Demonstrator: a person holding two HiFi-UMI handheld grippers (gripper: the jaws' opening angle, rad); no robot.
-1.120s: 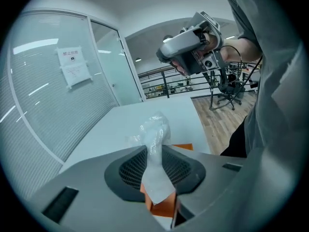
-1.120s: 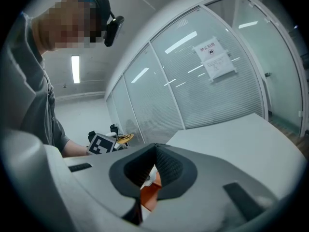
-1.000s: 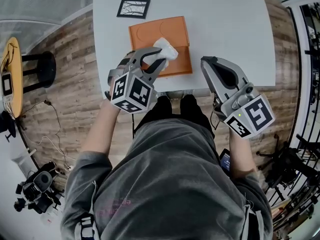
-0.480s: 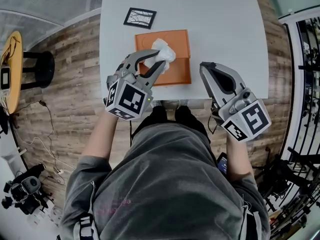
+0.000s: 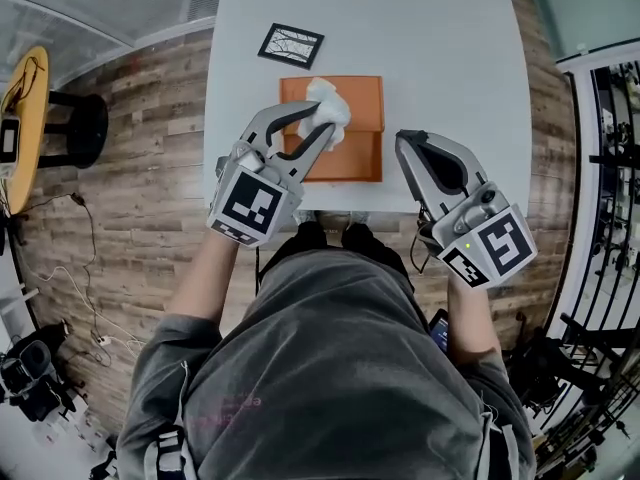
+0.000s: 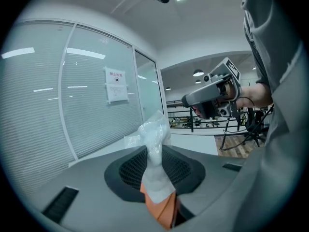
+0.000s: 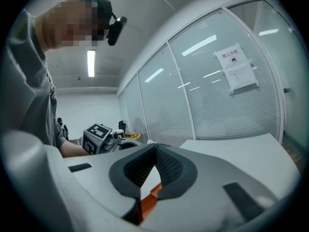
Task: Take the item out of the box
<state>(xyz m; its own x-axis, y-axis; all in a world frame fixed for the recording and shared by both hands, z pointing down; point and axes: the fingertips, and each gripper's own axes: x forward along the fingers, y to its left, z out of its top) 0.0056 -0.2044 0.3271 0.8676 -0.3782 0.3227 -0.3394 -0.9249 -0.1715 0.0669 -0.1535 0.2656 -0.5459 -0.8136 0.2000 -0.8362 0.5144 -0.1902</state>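
Head view: the left tongs (image 5: pixel 322 120) pinch the white bag (image 5: pixel 325 95) just over the box (image 5: pixel 360 153), so it looks nearly out and needs setting on the bench, while the right tongs (image 5: pixel 401 139), at the box's 3 o'clock, are shut and empty.

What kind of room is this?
Probably an office-style lab or recording room: glass partition walls with blinds and a posted notice, a wood-look floor, and a plain white table as the workstation.
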